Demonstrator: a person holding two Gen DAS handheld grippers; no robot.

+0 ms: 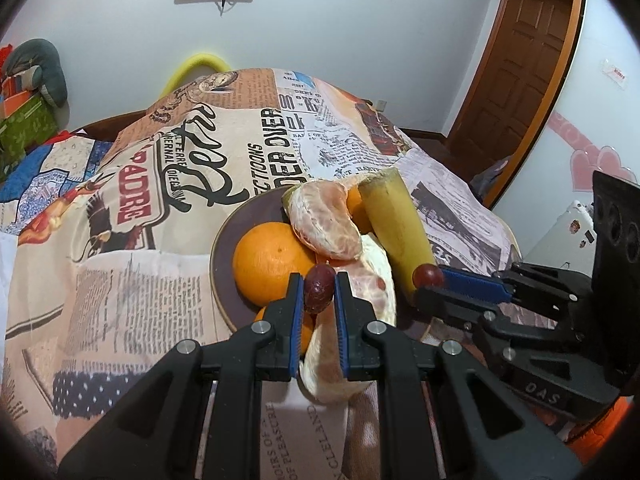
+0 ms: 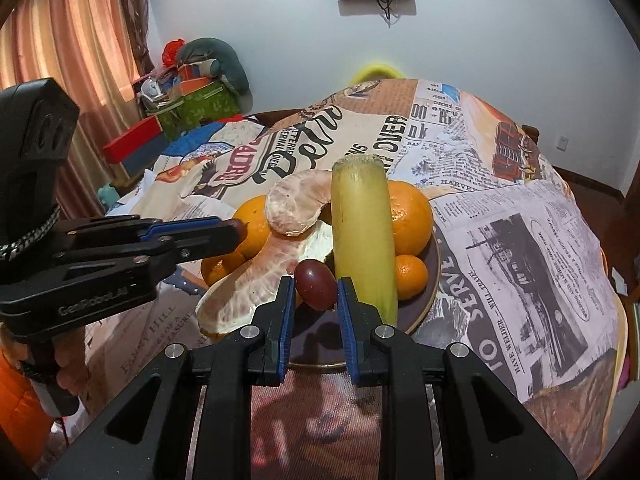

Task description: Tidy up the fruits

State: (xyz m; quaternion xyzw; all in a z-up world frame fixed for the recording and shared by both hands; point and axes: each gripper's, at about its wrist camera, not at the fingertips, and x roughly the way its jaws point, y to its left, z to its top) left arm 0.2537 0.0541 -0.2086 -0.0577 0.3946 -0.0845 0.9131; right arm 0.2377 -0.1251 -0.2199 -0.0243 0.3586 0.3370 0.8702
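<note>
On the bench [image 2: 520, 240], draped in a newspaper-print cloth, a dark brown plate [image 2: 434, 276] carries a heap of fruit. At its left side lies a large orange [image 1: 270, 266], with a smaller orange [image 1: 304, 330] just below it near the plate's rim. Over the middle rest peeled citrus segments [image 1: 326, 222], one curved piece stacked on another, and a longer peeled piece [image 2: 244, 292] stretches down over the plate's near-left edge. To the right of these a pale yellow-green peeled banana [image 2: 362, 240] leans up across the pile, its cut end pointing away. Behind it sits another orange [image 2: 410, 216], and a small mandarin [image 2: 411, 276] lies beside its lower right.

The left hand-held gripper [image 1: 319, 290] is clenched on a dark red grape [image 1: 319, 288], pinched between the blue pads above the large orange and the peeled segment. The right hand-held gripper [image 2: 314, 292] is likewise clamped on a second red grape [image 2: 316, 284], held just left of the banana's lower part over the plate's near side. The two grippers are near each other, tips apart. A person's hand [image 2: 70, 368] grips the left handle beside an orange sleeve [image 2: 18, 400].
</note>
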